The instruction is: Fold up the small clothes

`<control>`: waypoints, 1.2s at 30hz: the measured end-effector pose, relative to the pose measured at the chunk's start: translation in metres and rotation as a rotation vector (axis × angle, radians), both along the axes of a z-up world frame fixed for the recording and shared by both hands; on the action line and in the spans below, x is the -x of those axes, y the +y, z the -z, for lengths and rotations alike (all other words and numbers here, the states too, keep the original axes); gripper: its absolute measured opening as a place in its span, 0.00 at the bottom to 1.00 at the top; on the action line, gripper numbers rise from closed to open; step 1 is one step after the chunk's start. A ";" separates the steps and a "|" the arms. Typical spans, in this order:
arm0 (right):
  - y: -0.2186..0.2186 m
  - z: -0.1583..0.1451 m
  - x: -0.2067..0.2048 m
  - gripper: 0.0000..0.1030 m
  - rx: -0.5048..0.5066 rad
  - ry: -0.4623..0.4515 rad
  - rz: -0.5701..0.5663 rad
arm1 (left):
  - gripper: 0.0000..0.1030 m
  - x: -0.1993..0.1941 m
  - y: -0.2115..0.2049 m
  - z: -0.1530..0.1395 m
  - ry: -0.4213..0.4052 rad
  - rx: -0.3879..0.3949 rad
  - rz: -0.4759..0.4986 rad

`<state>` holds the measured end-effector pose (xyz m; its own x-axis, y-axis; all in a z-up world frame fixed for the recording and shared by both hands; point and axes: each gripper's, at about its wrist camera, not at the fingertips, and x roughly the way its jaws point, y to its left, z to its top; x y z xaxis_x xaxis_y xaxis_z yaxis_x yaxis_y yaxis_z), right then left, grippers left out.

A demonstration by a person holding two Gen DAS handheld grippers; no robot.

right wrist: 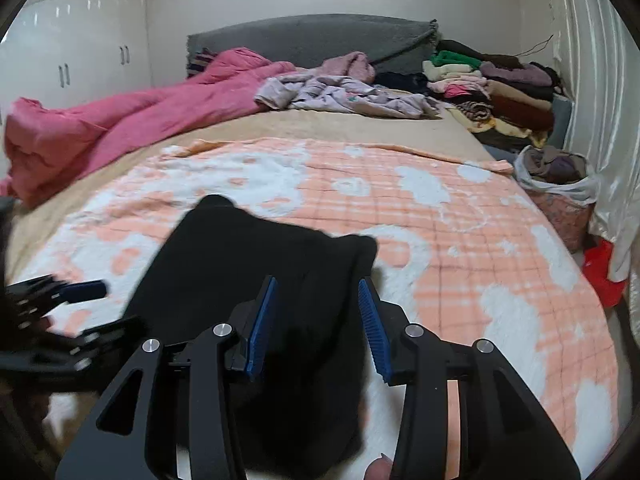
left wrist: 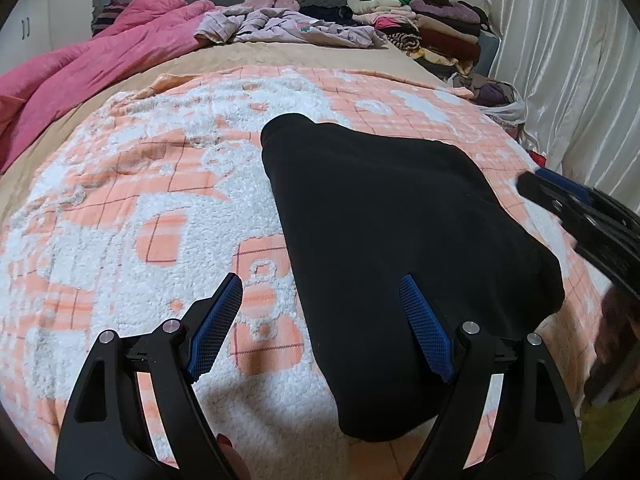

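A bed fills the room, and over its beige cover [right wrist: 360, 124] lies a fleecy orange-and-white checked blanket [left wrist: 132, 208] that serves as the working surface. On that blanket, near its front edge, lies the black garment [left wrist: 384, 216], flat and folded into a long dark shape with a narrow cuffed end pointing toward the head of the bed.

The left gripper [left wrist: 320, 300] hangs over the front part of the blanket with its jaws spread wide; one blue pad is over bare blanket and the other over the garment's near edge, neither pinching cloth. The right gripper [right wrist: 316, 312] is over the garment's right-hand side, its jaws partly apart with black fabric showing in the gap; the pads do not press on it.

Beyond the blanket, toward the head of the bed, a pink quilt [right wrist: 120, 120] is bunched on the left side, and a heap of crumpled lilac clothes [right wrist: 340, 94] lies in the middle. A grey headboard cover [right wrist: 312, 40] stands behind them. To the right of the lilac heap rises a stack of folded clothes [right wrist: 500, 84] in green, cream, purple and brown. A plastic bag of dark cloth [right wrist: 556, 172] sits off the blanket's far right corner, beside a shiny white curtain [right wrist: 592, 80]. White wardrobe doors [right wrist: 80, 40] line the wall left of the headboard.
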<state>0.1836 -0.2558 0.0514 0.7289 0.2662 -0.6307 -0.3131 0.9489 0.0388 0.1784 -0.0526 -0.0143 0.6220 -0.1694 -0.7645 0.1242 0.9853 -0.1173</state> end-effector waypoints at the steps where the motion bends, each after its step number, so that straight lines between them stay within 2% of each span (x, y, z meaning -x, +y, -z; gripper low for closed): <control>1: 0.000 -0.002 0.007 0.40 -0.013 -0.001 -0.007 | 0.71 0.001 0.000 -0.001 -0.001 -0.002 0.000; 4: -0.001 -0.003 0.028 0.40 -0.062 0.018 -0.036 | 0.71 0.006 0.001 -0.002 -0.005 -0.006 0.000; 7: -0.001 0.006 0.039 0.39 -0.090 0.085 -0.049 | 0.71 0.011 0.003 -0.003 -0.008 -0.006 0.001; 11: -0.003 0.032 0.043 0.37 -0.017 0.161 0.002 | 0.71 0.018 0.003 -0.002 -0.008 -0.008 0.008; 13: -0.009 0.047 0.041 0.37 -0.053 0.200 0.030 | 0.72 0.021 0.005 0.001 -0.001 0.004 0.010; 16: -0.008 0.049 0.045 0.37 -0.054 0.185 0.050 | 0.72 0.026 0.005 0.002 -0.009 0.004 0.006; 19: -0.006 0.039 0.053 0.44 -0.076 0.151 0.062 | 0.72 0.032 0.005 -0.001 -0.018 0.010 -0.001; 22: -0.007 0.026 0.064 0.56 -0.069 0.103 0.061 | 0.72 0.039 0.005 -0.008 -0.040 0.002 0.001; 24: -0.011 0.019 0.069 0.70 -0.073 0.082 0.071 | 0.75 0.044 0.006 -0.013 -0.053 0.005 -0.003; 29: -0.021 -0.002 0.090 0.90 -0.104 0.006 0.105 | 0.85 0.058 0.009 -0.028 -0.105 -0.007 -0.011; 30: -0.022 -0.005 0.095 0.92 -0.110 -0.010 0.110 | 0.85 0.061 0.010 -0.032 -0.116 -0.013 -0.012; 31: -0.024 -0.008 0.099 0.92 -0.115 -0.020 0.110 | 0.91 0.065 0.011 -0.036 -0.127 -0.017 -0.009; 36: -0.025 -0.020 0.123 0.96 -0.117 -0.065 0.118 | 0.91 0.085 0.014 -0.048 -0.165 -0.023 -0.004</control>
<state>0.0610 -0.2812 0.0715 0.7977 0.2451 -0.5511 -0.2050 0.9695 0.1345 0.0935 -0.0385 0.0337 0.7399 -0.1504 -0.6556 0.1359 0.9880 -0.0732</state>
